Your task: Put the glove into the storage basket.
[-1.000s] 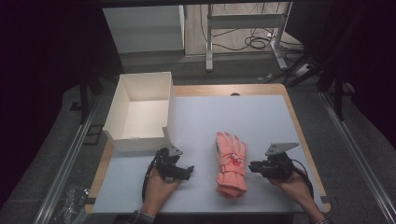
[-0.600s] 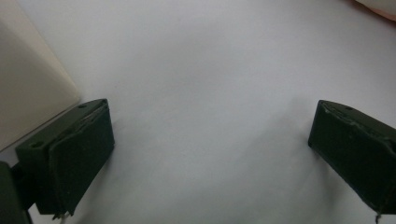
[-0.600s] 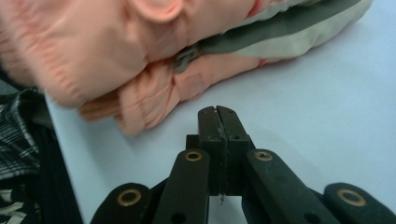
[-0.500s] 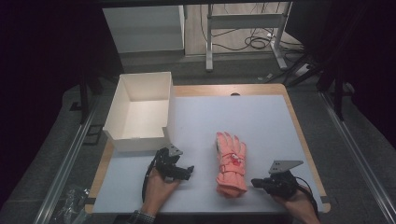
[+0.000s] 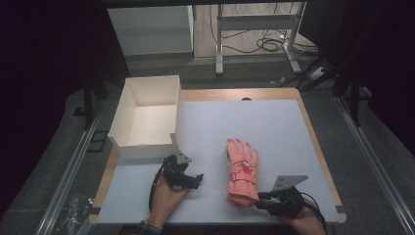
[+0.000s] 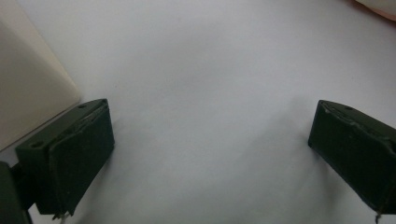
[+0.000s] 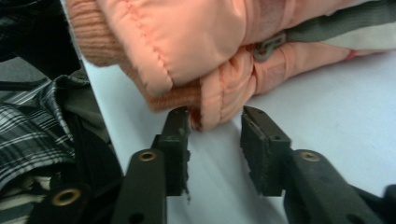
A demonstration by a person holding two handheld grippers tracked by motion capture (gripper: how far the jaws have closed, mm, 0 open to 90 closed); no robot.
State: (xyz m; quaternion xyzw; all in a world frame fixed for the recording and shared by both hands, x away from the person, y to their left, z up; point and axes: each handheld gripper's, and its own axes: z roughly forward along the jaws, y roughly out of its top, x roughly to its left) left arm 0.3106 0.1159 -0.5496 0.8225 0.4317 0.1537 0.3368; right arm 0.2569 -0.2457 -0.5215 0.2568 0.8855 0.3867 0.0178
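So the orange glove is lying flat on the white table, near the front edge, fingers pointing away from the person and the knit cuff toward them. Looks like it might be a stacked pair, can't say for sure. The right gripper is down at the cuff end, and its jaws have just been opening; in the right gripper view a padded fold of the glove pokes in between them, one jaw about touching it, but they're not clamped on it. So I'd call this the lining-up-for-the-grab step. Next it needs to push in a bit deeper over the cuff and squeeze, or it'll only pinch the edge. The left gripper sits wide open on bare table, just in front of the white box, holding nothing.
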